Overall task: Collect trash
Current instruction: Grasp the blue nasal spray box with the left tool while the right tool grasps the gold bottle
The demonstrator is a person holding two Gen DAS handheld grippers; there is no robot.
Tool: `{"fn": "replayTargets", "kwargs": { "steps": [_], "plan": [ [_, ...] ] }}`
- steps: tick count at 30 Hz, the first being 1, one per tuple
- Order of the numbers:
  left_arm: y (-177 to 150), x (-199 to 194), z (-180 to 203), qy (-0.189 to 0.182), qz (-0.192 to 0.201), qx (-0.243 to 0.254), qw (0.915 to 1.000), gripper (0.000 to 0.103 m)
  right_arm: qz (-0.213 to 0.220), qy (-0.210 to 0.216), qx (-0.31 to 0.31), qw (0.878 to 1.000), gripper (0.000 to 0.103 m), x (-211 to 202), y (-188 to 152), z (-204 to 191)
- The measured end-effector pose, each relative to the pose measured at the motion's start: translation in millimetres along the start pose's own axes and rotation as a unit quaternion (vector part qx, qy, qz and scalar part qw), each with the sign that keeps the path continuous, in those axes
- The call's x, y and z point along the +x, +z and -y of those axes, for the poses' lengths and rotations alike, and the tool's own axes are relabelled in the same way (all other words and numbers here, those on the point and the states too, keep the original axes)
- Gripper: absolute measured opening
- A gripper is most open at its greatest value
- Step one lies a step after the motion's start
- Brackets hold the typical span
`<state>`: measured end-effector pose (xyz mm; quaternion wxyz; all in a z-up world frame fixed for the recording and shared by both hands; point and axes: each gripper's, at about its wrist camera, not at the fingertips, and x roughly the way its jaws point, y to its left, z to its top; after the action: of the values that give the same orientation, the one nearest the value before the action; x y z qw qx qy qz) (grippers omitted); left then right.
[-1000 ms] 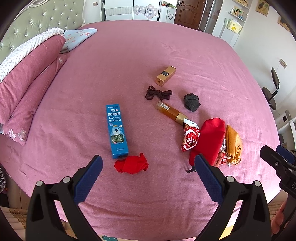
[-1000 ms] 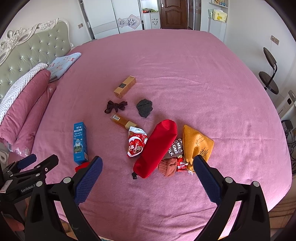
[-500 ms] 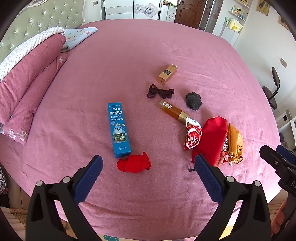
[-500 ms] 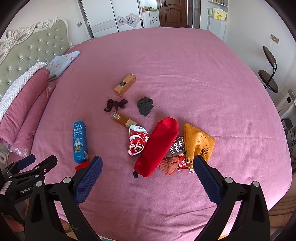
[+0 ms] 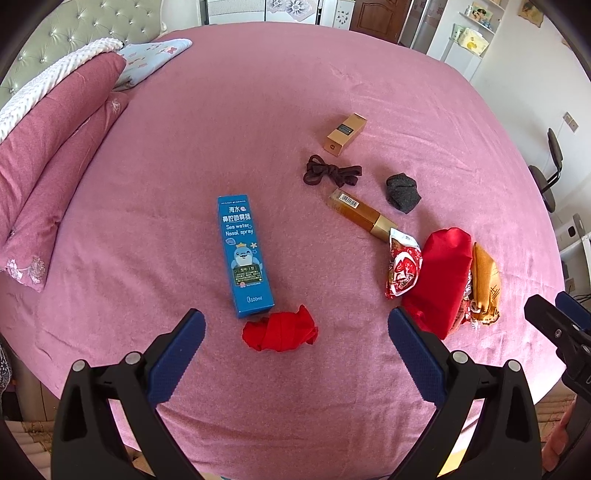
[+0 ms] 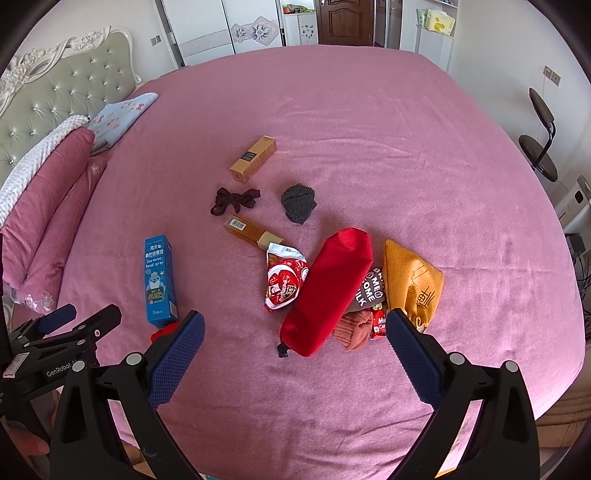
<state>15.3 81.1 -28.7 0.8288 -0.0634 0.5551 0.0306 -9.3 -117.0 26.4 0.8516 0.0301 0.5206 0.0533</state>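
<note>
Left gripper [image 5: 295, 325] and right gripper [image 6: 293, 326], jaws spread wide and holding nothing, above pink bed [image 5: 258, 110]; crumpled red wrapper [image 5: 280, 330] lies between the left fingers

You are in a bedroom at home: a big pink bed [image 6: 369, 147], pillows [image 6: 48, 206], a padded headboard [image 6: 55, 96], wardrobe doors [image 6: 221, 29].

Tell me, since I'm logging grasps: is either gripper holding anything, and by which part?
Nothing is held. The left gripper and right gripper are both open above the bed, their jaws empty.
</note>
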Motion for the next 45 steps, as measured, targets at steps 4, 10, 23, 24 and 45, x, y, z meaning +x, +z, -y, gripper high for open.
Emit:
{"fn": "replayTargets", "kwargs": {
  "steps": [4,10,23,24,45],
  "plan": [
    [6,19,-8,0.002,-0.015,-0.013,0.9998,0.099,-0.015,0.0,-0.013,1.0,0.095,19,4,-5],
    [11,69,-27,0.013,-0.052,-0.052,0.9972,0.099,-0.038,0.012,-0.031,0.999,0.095,56,15,-11],
    [17,178,-61,0.046,-0.135,-0.122,0.9822,0.099,-0.084,0.03,-0.076,0.993,0.095,135,43,-24],
    [18,184,-62,0.049,-0.14,-0.123,0.9813,0.097,-0.086,0.031,-0.077,0.993,0.095,140,45,-24],
    [56,188,-69,-0.011,-0.135,-0.115,0.984,0.046,-0.14,0.08,-0.153,0.975,0.081,241,98,-61]
  ]
}}
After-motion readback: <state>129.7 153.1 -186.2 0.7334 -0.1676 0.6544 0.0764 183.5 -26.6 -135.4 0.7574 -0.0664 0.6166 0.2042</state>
